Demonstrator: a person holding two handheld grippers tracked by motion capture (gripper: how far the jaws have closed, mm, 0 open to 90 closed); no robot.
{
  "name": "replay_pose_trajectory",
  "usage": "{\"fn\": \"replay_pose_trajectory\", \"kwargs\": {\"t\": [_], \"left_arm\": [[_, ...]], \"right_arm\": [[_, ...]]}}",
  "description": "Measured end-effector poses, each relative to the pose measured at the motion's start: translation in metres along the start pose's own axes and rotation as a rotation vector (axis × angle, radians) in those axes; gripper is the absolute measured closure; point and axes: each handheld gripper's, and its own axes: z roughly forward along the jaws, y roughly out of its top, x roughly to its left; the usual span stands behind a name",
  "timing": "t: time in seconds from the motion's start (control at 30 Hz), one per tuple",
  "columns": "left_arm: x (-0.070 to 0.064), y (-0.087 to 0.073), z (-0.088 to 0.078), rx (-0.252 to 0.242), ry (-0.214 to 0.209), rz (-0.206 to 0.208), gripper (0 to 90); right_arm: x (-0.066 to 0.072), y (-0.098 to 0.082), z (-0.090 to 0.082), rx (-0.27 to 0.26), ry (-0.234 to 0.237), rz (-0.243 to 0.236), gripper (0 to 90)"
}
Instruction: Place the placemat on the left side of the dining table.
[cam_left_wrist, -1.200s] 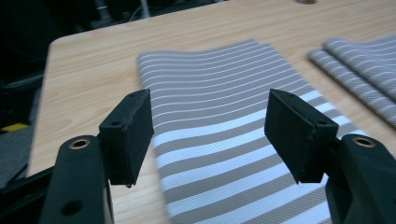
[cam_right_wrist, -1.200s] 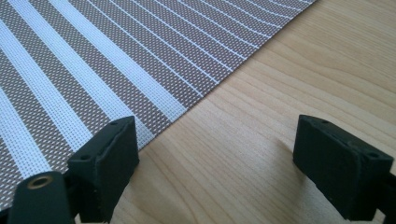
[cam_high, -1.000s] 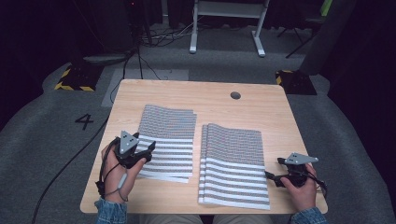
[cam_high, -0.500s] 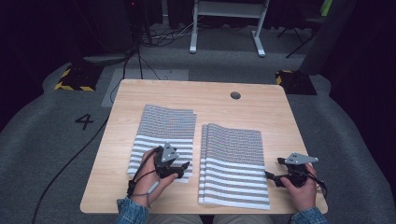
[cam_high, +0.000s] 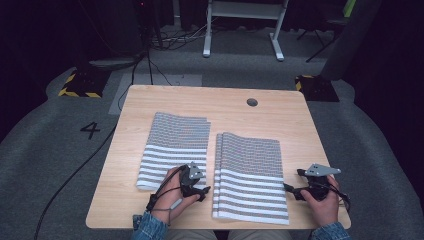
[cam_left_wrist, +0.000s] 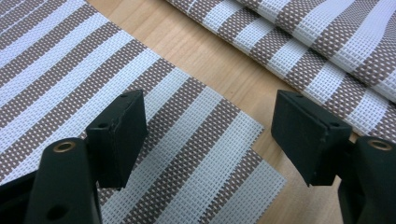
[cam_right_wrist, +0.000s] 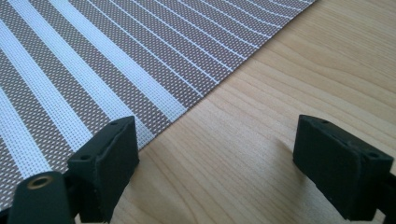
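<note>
Two folded brown-and-white striped woven placemats are laid side by side on the pale wooden table (cam_high: 150, 100). The left gripper (cam_high: 204, 191), its jaws just opened wide, is held over the near right corner of the left placemat (cam_high: 175, 150). The right gripper (cam_high: 289, 190), jaws spread and empty, is held just beside the right placemat's (cam_high: 250, 175) right edge.

High view above table (cam_high: 150, 215) looking down, both gripper views close, low, sharing striped mats (cam_high: 250, 175)
</note>
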Motion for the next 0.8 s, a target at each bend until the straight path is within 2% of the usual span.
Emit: {"fn": "replay_pose_trajectory", "kwargs": {"t": [0.1,0.13,0.17,0.27,0.33,0.37,0.4,0.43,0.5,0.6,0.7,0.8], "left_arm": [[0.002,-0.002,0.001,-0.032,0.009,0.007,28.9],[0.002,-0.003,0.002,-0.040,-0.005,-0.011,29.9],[0.004,-0.003,0.001,-0.043,0.011,0.001,32.4],[0.010,-0.006,-0.001,-0.067,0.012,-0.009,45.9],[0.011,-0.007,-0.002,-0.073,0.001,-0.027,46.5],[0.012,-0.006,-0.003,-0.083,-0.013,-0.053,49.6],[0.013,-0.007,-0.004,-0.086,-0.009,-0.064,60.3],[0.014,-0.006,-0.005,-0.089,-0.010,-0.076,62.5],[0.016,-0.006,-0.010,-0.101,-0.001,-0.082,67.1],[0.018,-0.003,-0.020,-0.117,0.028,-0.081,81.9],[0.022,-0.002,-0.029,-0.177,0.030,-0.090,85.6],[0.024,-0.002,-0.039,-0.233,0.059,-0.091,86.7]], "right_arm": [[0.000,0.000,0.000,0.000,0.000,0.000,14.2],[0.000,0.000,0.000,0.000,0.000,-0.001,14.3],[0.000,0.000,0.000,0.000,0.000,0.000,14.3],[0.000,0.000,0.000,0.000,0.000,-0.001,14.3],[0.000,0.000,0.000,0.000,0.000,0.000,14.3],[0.000,0.000,0.000,0.000,0.000,-0.001,14.2],[0.000,0.000,0.000,0.000,0.000,0.000,14.2],[0.000,0.000,0.000,0.000,0.000,0.000,14.3],[0.000,0.000,0.000,0.000,0.000,0.000,14.3],[0.000,0.000,0.000,0.000,0.000,0.000,14.2],[0.000,0.000,0.000,0.000,0.000,0.000,14.3],[0.000,0.000,0.000,0.000,0.000,0.000,14.3]]}}
